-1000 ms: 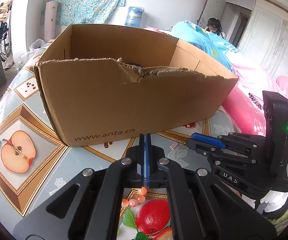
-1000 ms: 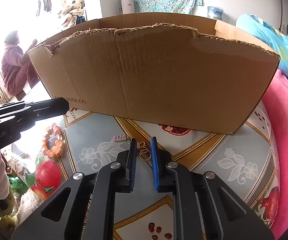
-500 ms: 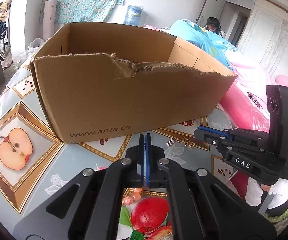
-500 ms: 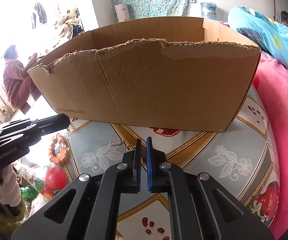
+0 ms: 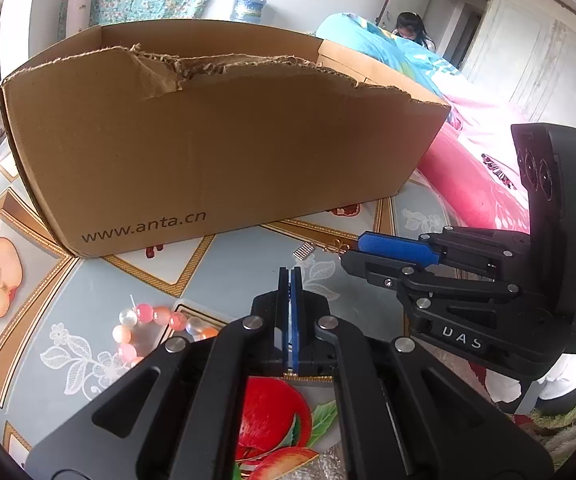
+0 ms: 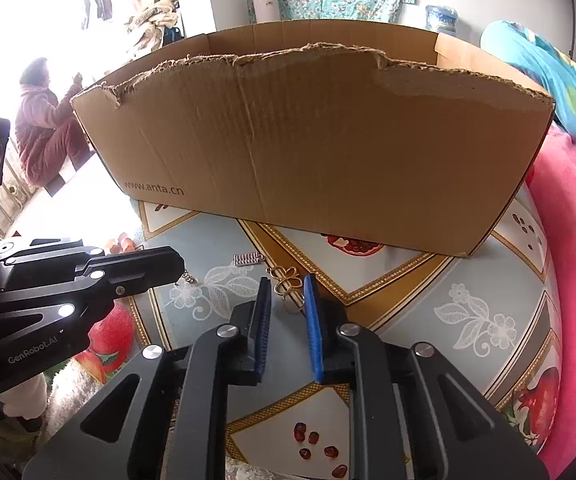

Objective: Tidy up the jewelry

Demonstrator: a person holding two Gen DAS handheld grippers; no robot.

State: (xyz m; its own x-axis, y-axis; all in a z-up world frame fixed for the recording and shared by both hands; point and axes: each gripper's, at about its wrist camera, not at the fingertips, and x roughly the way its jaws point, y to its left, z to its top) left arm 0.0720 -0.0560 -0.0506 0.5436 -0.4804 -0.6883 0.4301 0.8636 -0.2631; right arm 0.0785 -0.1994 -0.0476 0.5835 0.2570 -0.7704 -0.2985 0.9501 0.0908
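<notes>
Cardboard box (image 5: 224, 152) reads "www.anta.cn"; claws marked "DAS" and "GenRobot.AI".

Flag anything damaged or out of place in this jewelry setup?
The cardboard box is damaged: the top edge of its near wall is ragged and torn, with a deeper bite near one end. The jewelry lies loose on the tablecloth, not in the box: a gold clover piece, a small silver piece, a pink bead bracelet.

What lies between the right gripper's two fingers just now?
In the right wrist view, a gold clover-shaped jewelry piece lies on the tablecloth at the tips of the right gripper, whose jaws have just been opening.
</notes>
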